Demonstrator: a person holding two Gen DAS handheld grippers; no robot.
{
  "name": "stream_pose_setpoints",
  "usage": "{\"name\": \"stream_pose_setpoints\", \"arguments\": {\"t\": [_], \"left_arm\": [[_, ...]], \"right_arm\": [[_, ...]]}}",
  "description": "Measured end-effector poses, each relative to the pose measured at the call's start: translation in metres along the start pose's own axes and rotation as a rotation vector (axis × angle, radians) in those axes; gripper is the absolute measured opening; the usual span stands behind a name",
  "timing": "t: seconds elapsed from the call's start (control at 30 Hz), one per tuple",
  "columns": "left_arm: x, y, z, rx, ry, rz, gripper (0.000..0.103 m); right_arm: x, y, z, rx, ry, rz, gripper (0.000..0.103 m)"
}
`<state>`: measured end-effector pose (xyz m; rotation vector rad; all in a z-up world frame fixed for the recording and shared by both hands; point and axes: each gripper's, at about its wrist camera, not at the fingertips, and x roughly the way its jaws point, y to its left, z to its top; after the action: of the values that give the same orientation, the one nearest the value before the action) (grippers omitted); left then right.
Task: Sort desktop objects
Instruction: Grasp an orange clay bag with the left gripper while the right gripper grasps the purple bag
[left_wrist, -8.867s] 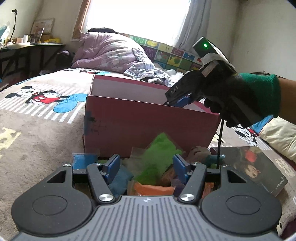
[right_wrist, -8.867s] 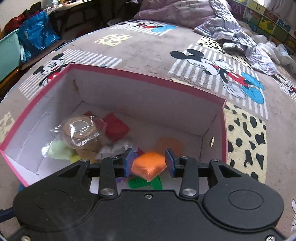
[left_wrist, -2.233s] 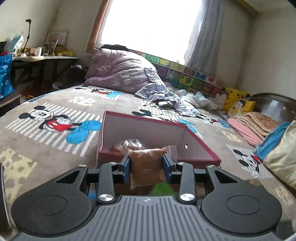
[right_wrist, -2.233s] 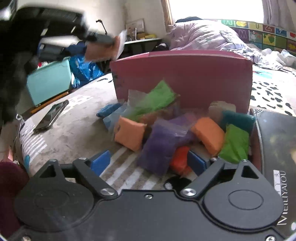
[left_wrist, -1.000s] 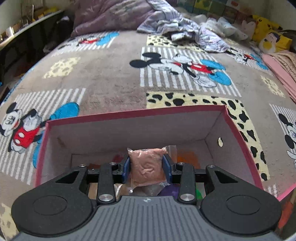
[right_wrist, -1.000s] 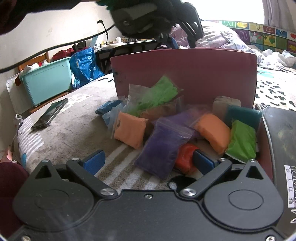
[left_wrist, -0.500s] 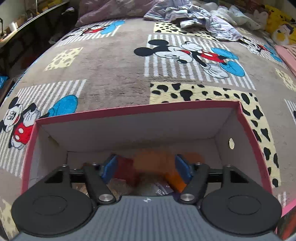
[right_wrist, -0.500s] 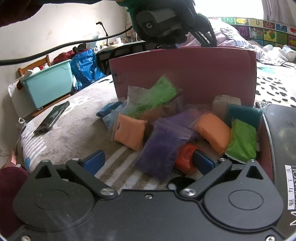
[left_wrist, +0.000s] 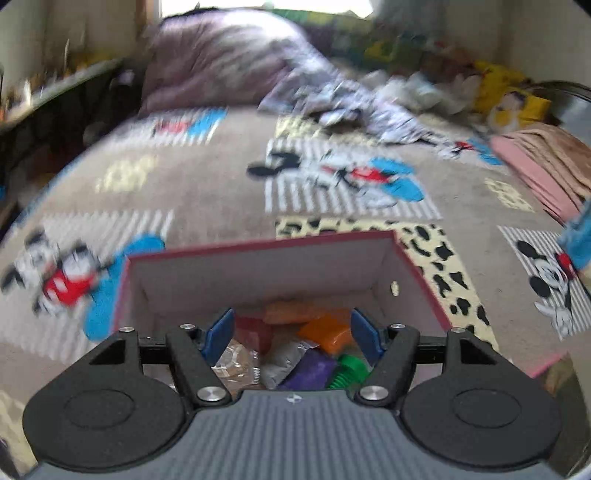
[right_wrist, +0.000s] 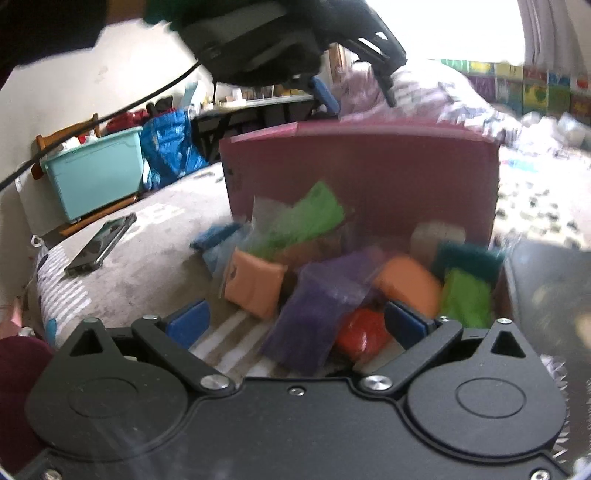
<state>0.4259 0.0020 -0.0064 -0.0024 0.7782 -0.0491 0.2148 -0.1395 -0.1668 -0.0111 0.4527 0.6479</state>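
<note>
Your left claw (left_wrist: 291, 334) hangs over the red-rimmed box (left_wrist: 258, 246) with its blue pads (left_wrist: 218, 330) spread wide and nothing between them. Below the gap lie the sorted packets — an orange bag (left_wrist: 327, 332), a red one (left_wrist: 255, 332), a purple one (left_wrist: 312, 371), a green ridged piece (left_wrist: 349, 371) and a clear crinkled bag (left_wrist: 236, 363) — all inside the box's pale walls. The box sits on your bed's brown cartoon-mouse blanket (left_wrist: 221, 166). Beyond it, blurred, a purple duvet (left_wrist: 221, 70) is heaped at the head of the bed, rumpled clothes (left_wrist: 354, 107) to its right, a folded pink blanket (left_wrist: 546, 162) at the far right edge.
</note>
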Motion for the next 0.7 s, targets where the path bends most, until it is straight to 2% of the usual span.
{"name": "stream_pose_setpoints", "arguments": {"t": [0.17,0.27,0.37,0.43,0.53,0.7], "left_arm": [[-0.064,0.002,-0.023,0.057,-0.151,-0.032,0.068],[-0.099,0.006,-0.049,0.074,-0.230,-0.048,0.068],[-0.120,0.008,-0.082,0.094,-0.265,-0.047,0.068],[-0.125,0.009,-0.109,0.114,-0.264,-0.039,0.068],[-0.119,0.007,-0.146,0.138,-0.222,-0.001,0.068],[-0.084,0.008,-0.191,0.068,-0.090,0.014,0.068]], "right_arm": [[-0.002,-0.004,0.003,-0.017,-0.018,-0.027,0.102],[-0.003,-0.007,0.005,-0.016,-0.028,-0.039,0.102],[-0.003,-0.008,0.005,-0.021,-0.030,-0.039,0.102],[-0.002,-0.007,0.005,-0.037,-0.027,-0.037,0.102],[0.000,-0.002,0.004,-0.068,0.000,-0.019,0.102],[0.006,0.008,-0.002,-0.156,0.070,0.018,0.102]]}}
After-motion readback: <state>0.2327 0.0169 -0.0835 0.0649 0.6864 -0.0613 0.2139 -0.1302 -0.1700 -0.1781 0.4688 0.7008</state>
